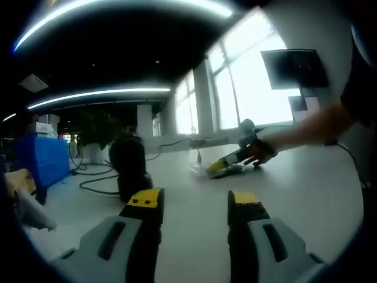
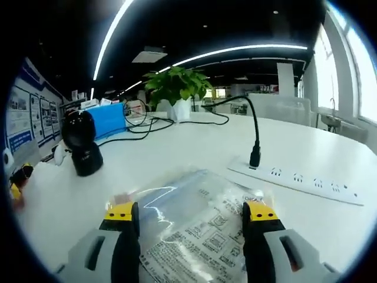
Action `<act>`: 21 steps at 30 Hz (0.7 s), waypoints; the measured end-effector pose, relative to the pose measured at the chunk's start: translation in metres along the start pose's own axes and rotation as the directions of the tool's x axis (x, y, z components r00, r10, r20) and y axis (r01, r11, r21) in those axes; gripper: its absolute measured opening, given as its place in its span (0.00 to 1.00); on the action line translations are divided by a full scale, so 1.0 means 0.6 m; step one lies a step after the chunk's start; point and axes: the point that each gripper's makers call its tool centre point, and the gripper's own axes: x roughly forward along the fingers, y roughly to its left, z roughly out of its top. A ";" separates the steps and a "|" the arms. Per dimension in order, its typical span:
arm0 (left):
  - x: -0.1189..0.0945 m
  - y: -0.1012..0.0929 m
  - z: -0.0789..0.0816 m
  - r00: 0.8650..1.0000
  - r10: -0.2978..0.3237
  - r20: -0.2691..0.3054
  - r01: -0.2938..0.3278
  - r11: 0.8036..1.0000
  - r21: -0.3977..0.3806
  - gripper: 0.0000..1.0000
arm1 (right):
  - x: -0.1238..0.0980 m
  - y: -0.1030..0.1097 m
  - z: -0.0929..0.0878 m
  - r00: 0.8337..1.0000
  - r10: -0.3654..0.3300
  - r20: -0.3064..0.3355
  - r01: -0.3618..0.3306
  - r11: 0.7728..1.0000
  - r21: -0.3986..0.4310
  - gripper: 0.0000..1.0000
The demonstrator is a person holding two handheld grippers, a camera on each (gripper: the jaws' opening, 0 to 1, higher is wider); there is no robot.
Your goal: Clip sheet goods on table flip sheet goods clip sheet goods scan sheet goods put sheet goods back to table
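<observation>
Sheet goods (image 2: 194,227) lie flat between right gripper's (image 2: 191,213) spread fingers.

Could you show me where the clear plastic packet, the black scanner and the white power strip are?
Plastic packet (image 2: 194,227): right gripper view, its printed middle between the jaws.
Scanner (image 2: 82,141): right gripper view, its round black head.
Power strip (image 2: 300,184): right gripper view, its white top face.
</observation>
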 end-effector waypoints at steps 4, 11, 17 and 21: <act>-0.001 -0.001 0.000 1.000 -0.002 0.001 0.002 1.000 0.002 0.36 | -0.001 0.004 0.002 1.000 -0.003 -0.001 0.003 1.000 -0.008 0.66; -0.002 0.001 0.001 1.000 -0.001 0.002 0.001 1.000 0.002 0.36 | -0.016 0.010 0.031 0.997 -0.043 0.065 0.049 0.994 -0.102 0.69; -0.002 -0.002 0.001 1.000 -0.005 0.000 0.005 1.000 0.005 0.36 | -0.044 0.023 0.061 0.992 -0.036 0.120 0.047 0.994 -0.094 0.69; -0.003 -0.002 0.002 1.000 -0.005 0.001 0.005 1.000 0.004 0.36 | -0.065 0.028 0.074 0.989 -0.036 0.144 0.050 0.995 -0.091 0.68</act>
